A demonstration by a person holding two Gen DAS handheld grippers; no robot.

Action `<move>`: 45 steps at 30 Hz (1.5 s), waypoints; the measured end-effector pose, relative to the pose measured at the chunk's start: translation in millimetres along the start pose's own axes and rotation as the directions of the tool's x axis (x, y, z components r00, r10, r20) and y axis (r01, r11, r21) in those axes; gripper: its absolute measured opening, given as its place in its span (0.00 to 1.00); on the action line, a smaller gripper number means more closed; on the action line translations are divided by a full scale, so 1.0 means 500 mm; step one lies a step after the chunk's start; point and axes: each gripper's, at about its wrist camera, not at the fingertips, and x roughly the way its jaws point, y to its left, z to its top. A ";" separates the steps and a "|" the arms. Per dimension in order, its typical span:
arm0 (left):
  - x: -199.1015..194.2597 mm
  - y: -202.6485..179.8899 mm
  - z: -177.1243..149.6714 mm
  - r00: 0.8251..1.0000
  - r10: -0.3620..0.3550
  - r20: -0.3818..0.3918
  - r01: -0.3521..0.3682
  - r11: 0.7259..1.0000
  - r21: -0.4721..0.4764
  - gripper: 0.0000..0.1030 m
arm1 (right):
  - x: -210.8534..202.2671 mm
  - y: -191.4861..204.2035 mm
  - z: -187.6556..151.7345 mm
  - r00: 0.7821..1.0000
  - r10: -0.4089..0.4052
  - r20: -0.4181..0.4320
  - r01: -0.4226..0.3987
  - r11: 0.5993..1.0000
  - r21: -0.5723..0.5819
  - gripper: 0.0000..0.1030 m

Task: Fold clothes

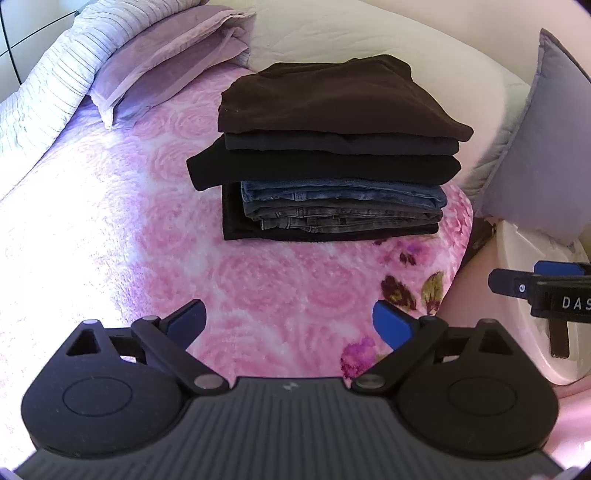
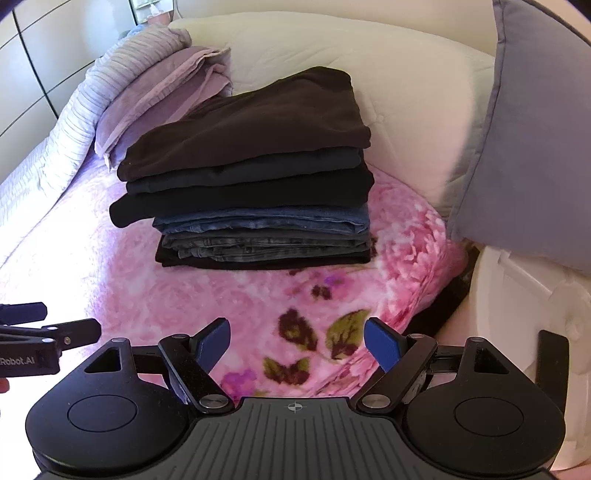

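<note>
A neat stack of folded clothes (image 1: 332,147) (image 2: 251,177) rests on the pink floral blanket (image 1: 277,295) (image 2: 258,302). A dark brown garment (image 1: 332,96) (image 2: 258,122) lies on top, black pieces under it, folded jeans (image 1: 343,206) (image 2: 266,232) lower, and a black piece at the bottom. My left gripper (image 1: 290,323) hovers open over the blanket, well short of the stack, with nothing between its blue pads. My right gripper (image 2: 297,345) is likewise open and empty, near the blanket's front edge. Each gripper shows at the side of the other's view.
A lilac pillow (image 1: 166,62) (image 2: 166,92) and a ribbed white cover (image 1: 48,81) lie at the back left. A cream mattress (image 1: 369,33) (image 2: 369,62) rises behind the stack. At the right stand a grey cushion (image 1: 535,147) (image 2: 535,140) and a white plastic object (image 1: 524,295) (image 2: 517,332).
</note>
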 end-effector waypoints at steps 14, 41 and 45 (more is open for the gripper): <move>0.006 0.008 0.002 1.000 0.012 0.005 -0.012 1.000 0.003 0.92 | 0.007 0.024 0.006 1.000 0.016 -0.010 -0.016 1.000 -0.019 0.80; 0.024 0.006 -0.002 0.999 0.035 -0.006 -0.035 0.999 0.016 0.93 | 0.017 0.038 0.013 1.000 0.016 -0.025 -0.017 0.999 -0.036 0.80; 0.024 0.006 -0.002 0.999 0.034 -0.005 -0.034 0.999 0.014 0.93 | 0.017 0.039 0.014 1.000 0.015 -0.024 -0.016 0.999 -0.038 0.80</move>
